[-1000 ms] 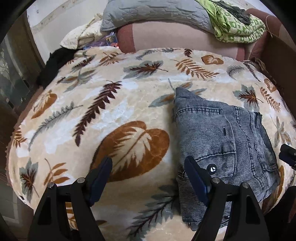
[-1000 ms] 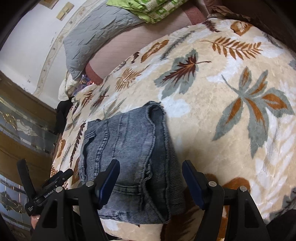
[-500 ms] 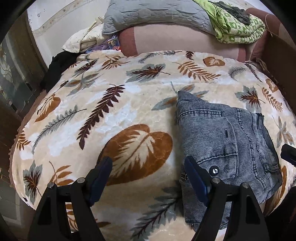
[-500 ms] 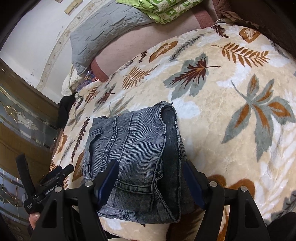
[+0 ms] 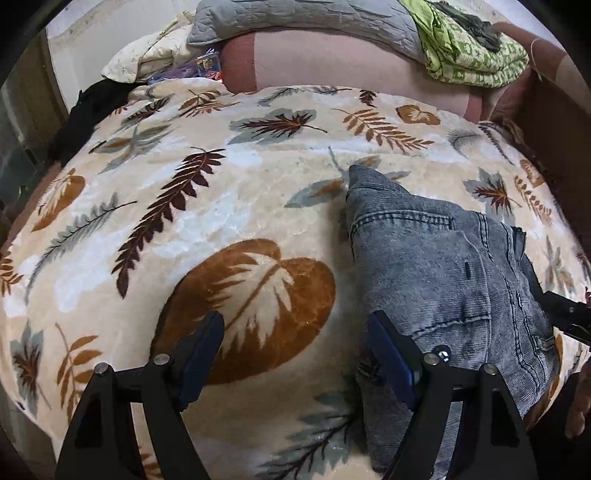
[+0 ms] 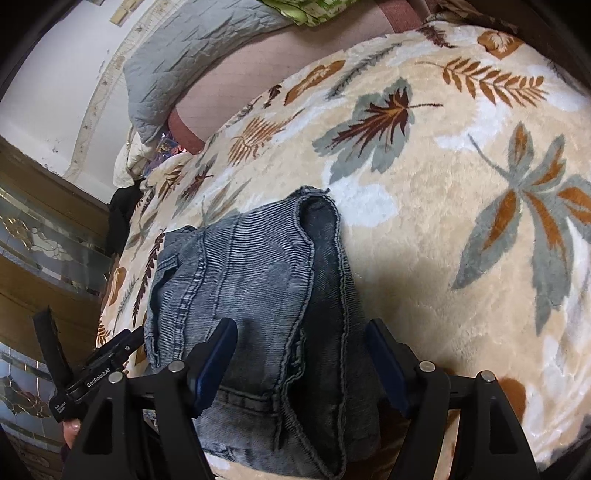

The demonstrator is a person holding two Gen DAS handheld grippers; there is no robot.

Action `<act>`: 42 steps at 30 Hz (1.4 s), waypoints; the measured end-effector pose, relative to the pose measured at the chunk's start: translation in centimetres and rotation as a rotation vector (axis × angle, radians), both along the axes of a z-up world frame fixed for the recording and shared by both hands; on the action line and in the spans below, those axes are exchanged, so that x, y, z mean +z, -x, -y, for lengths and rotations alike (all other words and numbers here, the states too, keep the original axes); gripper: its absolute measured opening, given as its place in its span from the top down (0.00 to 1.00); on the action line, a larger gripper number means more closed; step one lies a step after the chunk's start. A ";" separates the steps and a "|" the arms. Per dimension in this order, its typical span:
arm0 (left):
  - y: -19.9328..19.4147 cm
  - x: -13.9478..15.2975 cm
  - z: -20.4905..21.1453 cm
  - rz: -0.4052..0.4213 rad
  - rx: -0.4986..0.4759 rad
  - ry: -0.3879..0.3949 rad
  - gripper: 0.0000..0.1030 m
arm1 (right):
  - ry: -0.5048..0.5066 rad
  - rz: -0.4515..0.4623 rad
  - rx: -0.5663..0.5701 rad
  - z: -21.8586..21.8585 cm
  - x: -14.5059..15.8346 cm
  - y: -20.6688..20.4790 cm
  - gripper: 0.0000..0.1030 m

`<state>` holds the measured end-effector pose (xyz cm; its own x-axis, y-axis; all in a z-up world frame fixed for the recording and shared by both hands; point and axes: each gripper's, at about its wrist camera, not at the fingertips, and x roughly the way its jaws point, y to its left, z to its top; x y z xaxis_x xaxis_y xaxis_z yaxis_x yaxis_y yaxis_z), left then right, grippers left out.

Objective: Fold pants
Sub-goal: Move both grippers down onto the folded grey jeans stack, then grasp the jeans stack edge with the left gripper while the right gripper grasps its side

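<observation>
Grey-blue denim pants (image 5: 443, 273) lie folded into a compact stack on the leaf-print blanket (image 5: 207, 206). In the right wrist view the same stack (image 6: 258, 295) sits below me, with hems and waistband layered. My left gripper (image 5: 295, 347) is open and empty above the blanket, its right finger by the stack's left edge. My right gripper (image 6: 301, 350) is open and empty, hovering over the near end of the stack. The left gripper's body shows in the right wrist view (image 6: 85, 373), and the right gripper's tip in the left wrist view (image 5: 569, 314).
A grey quilted pillow (image 5: 303, 18) and a green patterned blanket (image 5: 465, 51) lie on a pink bolster (image 5: 332, 59) at the bed's head. Black cloth (image 5: 85, 110) sits at the far left corner. A glass-panelled wooden wall (image 6: 44, 236) stands left of the bed.
Both grippers have drawn back and up a little from the folded pants, so the stack sits lower in both views. The pants have not moved.
</observation>
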<state>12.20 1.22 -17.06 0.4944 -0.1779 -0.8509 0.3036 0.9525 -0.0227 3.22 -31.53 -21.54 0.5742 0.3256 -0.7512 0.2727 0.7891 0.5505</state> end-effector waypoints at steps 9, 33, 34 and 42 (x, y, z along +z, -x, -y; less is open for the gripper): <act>-0.7 -0.4 0.2 0.002 -0.094 0.111 0.22 | 0.024 -0.009 0.004 0.0 -0.9 -1.3 0.25; -0.9 -2.3 2.4 -0.206 -0.238 0.321 0.22 | -0.017 0.043 0.083 -2.3 -1.4 -2.7 0.10; -1.0 -2.3 2.6 -0.209 -0.230 0.314 0.22 | -0.013 0.048 0.086 -2.4 -1.4 -2.6 0.10; -0.6 -1.7 3.9 -0.180 -0.220 0.266 0.36 | 0.095 0.067 0.129 -3.8 -0.8 -2.0 0.38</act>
<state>12.81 -2.73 -18.79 0.2669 -0.4893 -0.8303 0.4683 0.8188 -0.3320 5.23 -27.75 -22.31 0.5822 0.3289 -0.7436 0.1312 0.8645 0.4851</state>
